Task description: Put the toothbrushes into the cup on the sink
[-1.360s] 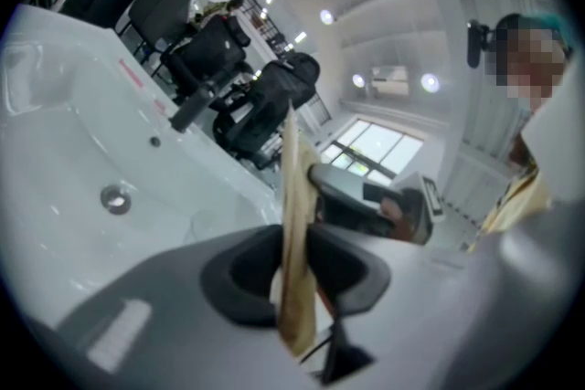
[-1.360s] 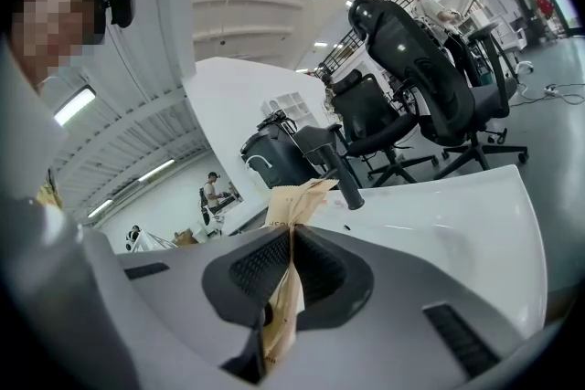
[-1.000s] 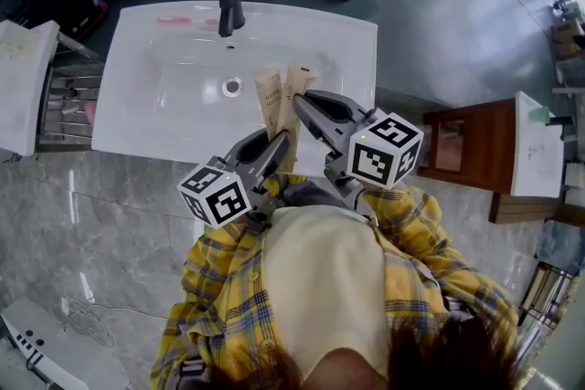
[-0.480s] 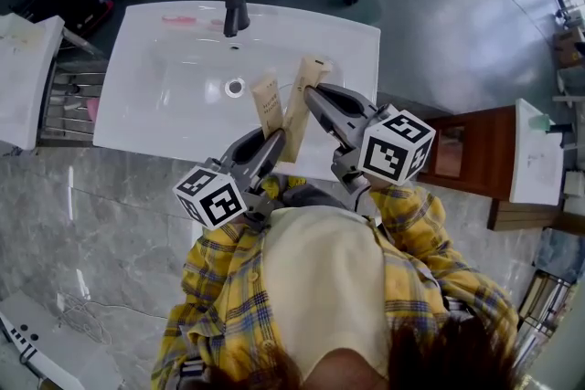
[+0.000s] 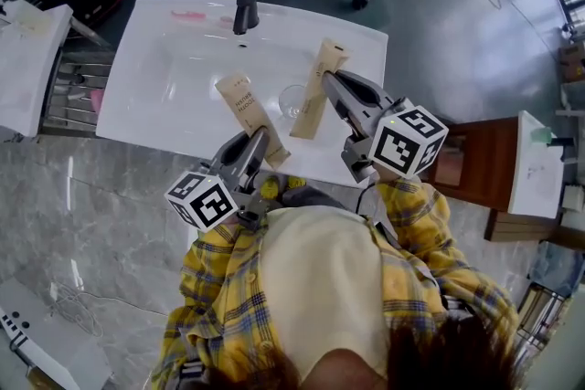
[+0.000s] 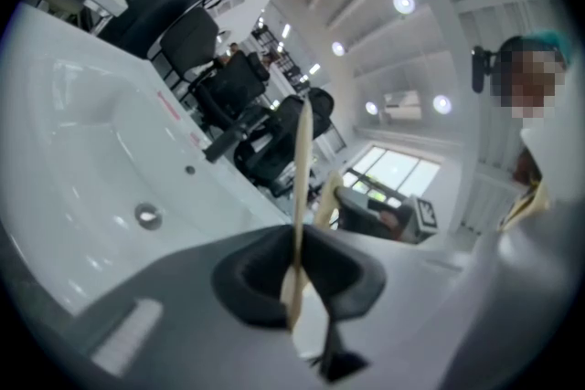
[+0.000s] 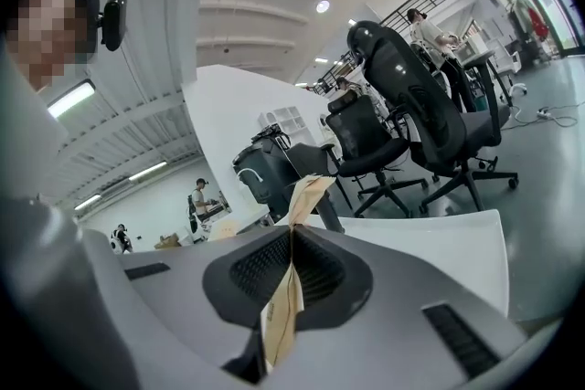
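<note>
Head view: glass cup (image 5: 292, 100) stands on the sink (image 5: 174, 59), btw my two loads. L gripper (image 5: 255, 140) is clamped on the near end of the L toothbrush packet (image 5: 241, 108). Its long axis runs fwd-left from my fingertips, w/ the cup off to their right. R gripper (image 5: 331, 79) pinches the R toothbrush packet (image 5: 313, 96) near its top. The rest hangs past my fingertips, lower end just beside the cup, on the cup's right. I judge R hand nearer. Its lower end needs to go left over the rim, long axis approx upright. Both packets are flat tan paper sleeves, dark print on the L one; brushes themselves hidden.

L gripper view: L gripper (image 6: 294, 274) pads pressed onto the packet (image 6: 300, 169), seen edge-on, thin, rising out of the fingers. Basin w/ drain (image 6: 146, 215) lies left of them. Can't pick out the cup.

R gripper view: R gripper (image 7: 291, 274) jaws shut on the sleeve (image 7: 285, 306), edge-on, its crumpled top above the fingers. White sink edge (image 7: 439, 242) beyond, to the right. Cup not in view.
</note>
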The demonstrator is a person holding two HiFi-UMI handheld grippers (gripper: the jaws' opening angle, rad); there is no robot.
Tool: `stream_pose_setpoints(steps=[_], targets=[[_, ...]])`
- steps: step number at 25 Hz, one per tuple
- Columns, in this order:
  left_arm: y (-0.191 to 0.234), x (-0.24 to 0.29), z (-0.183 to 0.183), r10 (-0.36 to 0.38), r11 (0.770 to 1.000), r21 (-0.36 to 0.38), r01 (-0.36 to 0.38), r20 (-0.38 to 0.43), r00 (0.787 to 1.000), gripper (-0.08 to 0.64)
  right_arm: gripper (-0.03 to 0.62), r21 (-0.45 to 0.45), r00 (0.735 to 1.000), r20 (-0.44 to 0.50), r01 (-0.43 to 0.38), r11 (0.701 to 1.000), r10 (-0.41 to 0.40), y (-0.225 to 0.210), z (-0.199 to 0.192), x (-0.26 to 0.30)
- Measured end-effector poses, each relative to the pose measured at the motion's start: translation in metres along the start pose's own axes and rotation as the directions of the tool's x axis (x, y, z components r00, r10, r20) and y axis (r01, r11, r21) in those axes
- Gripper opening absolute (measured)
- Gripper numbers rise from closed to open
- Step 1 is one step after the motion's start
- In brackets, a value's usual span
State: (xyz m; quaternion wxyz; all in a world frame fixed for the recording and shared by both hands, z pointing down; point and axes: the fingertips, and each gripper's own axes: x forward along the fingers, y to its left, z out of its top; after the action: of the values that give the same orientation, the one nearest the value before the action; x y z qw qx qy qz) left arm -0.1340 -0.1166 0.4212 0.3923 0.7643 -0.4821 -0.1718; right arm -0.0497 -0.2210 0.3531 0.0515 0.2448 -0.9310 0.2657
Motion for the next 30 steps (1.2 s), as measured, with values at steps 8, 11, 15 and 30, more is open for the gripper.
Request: stream_pose_setpoints(steps=[8,11,15,30], targets=[[0.003,-0.010,-0.001,0.038,0.999,0.024,-0.039,0.020,0.999,0.029,0.020,-0.072,0.999,0.022,0.039,0.997,-0.038,-0.014,0.001,0.011],[0.004,-0.012,0.001,0.048,0.998,0.031,-0.048,0.025,0.999,0.029,0.020,-0.090,0.998,0.040,0.047,0.995,-0.043,-0.016,0.003,0.018],[0.004,-0.014,0.003,0.049,0.998,0.038,-0.050,0.027,0.998,0.029,0.020,-0.162,0.995,0.073,0.072,0.984,-0.061,-0.018,0.003,0.028],[-0.001,-0.014,-0.005,0.043,0.998,0.048,-0.043,0.000,0.999,0.029,0.020,-0.242,0.989,0.042,0.150,0.959,-0.144,-0.056,-0.050,0.058]])
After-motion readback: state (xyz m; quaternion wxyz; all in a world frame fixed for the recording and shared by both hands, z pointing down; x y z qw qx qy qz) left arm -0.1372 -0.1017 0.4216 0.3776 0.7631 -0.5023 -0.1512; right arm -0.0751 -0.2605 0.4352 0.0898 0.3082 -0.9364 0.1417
